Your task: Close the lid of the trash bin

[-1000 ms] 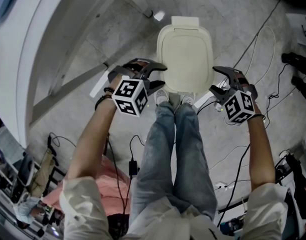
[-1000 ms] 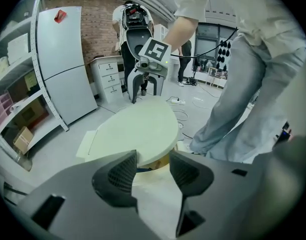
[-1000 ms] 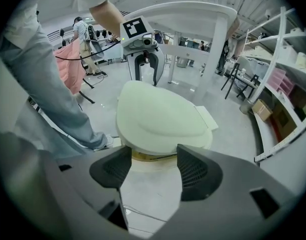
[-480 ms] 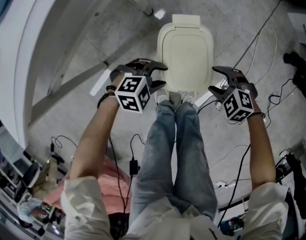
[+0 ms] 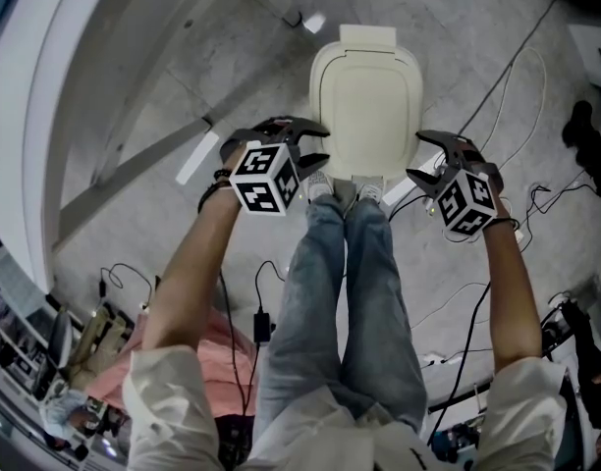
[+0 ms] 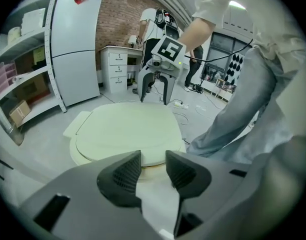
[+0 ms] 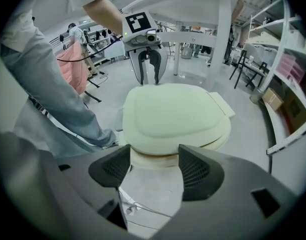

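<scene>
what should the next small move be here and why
Probably lift both grippers away. The lid lies flat on the bin and looks already shut. The left gripper, jaws closing on nothing, and the right gripper, open and empty, hang beside its front corners, seemingly clear of it.

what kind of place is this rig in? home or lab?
Probably a lab or workshop, not a home: open shelving stands beside a fridge, loose cables trail across a bare floor, and a drawer unit stands against a brick wall.
</scene>
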`<control>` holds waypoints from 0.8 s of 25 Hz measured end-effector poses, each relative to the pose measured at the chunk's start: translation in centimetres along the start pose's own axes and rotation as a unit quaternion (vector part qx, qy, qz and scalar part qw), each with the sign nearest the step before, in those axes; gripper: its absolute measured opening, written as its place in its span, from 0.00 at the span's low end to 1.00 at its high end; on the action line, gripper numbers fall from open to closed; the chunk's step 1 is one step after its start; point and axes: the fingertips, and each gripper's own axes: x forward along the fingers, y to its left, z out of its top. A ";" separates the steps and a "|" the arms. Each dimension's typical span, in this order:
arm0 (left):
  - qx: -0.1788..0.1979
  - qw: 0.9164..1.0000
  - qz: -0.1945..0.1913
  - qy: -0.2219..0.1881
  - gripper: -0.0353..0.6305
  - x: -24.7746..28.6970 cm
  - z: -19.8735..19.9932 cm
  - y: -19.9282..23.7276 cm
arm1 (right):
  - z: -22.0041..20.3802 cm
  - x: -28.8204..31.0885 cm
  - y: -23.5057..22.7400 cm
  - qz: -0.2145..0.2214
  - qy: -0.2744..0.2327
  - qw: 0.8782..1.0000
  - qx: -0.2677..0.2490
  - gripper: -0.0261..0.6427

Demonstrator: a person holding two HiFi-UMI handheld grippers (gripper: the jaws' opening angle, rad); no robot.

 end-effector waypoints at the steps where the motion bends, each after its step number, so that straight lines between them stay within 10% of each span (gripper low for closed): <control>1: -0.005 1.000 0.003 0.001 0.30 0.1 0.0 0.0 | 0.0 0.0 0.0 0.000 0.001 1.000 0.001 0.51; 20: -0.011 0.999 0.029 0.019 0.18 1.2 -0.5 0.5 | 0.1 0.8 0.6 -0.002 -0.017 0.998 0.060 0.22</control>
